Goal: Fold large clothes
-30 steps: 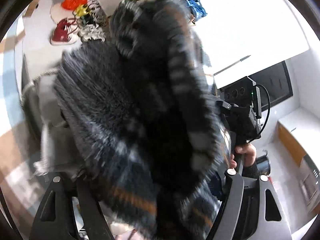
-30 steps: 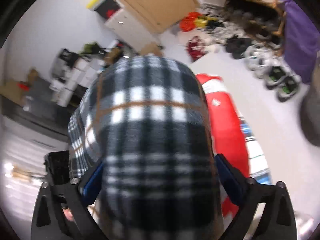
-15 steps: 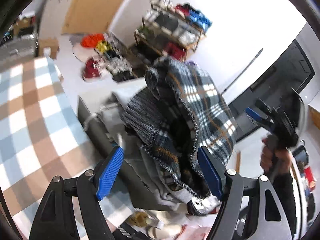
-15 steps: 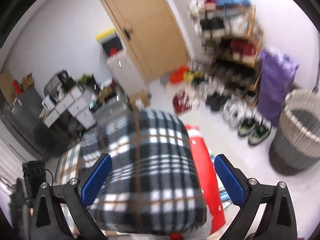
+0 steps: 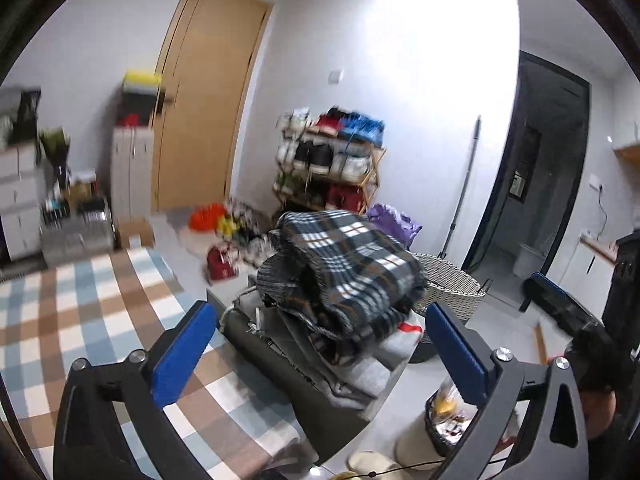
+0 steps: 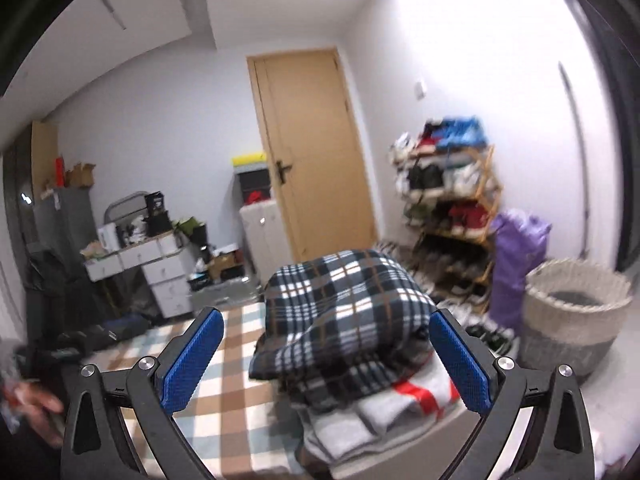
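A folded black-and-white plaid fleece garment (image 5: 348,272) lies on top of a pile of folded grey clothes (image 5: 360,364) at the far edge of the checked tablecloth (image 5: 80,312). It also shows in the right wrist view (image 6: 344,320), over grey and red-and-white folded clothes (image 6: 400,400). My left gripper (image 5: 320,352) is open and empty, drawn back from the pile. My right gripper (image 6: 324,360) is open and empty, also short of the pile.
A woven laundry basket (image 6: 572,316) stands on the floor right of the pile, beside a purple bag (image 6: 516,256). A shoe rack (image 5: 332,168) and wooden door (image 5: 200,96) are behind. Drawers and boxes (image 6: 148,264) stand at the left.
Both grippers let go of the plaid garment and opened. They have pulled back and up from the pile, leaving the garment lying on top.
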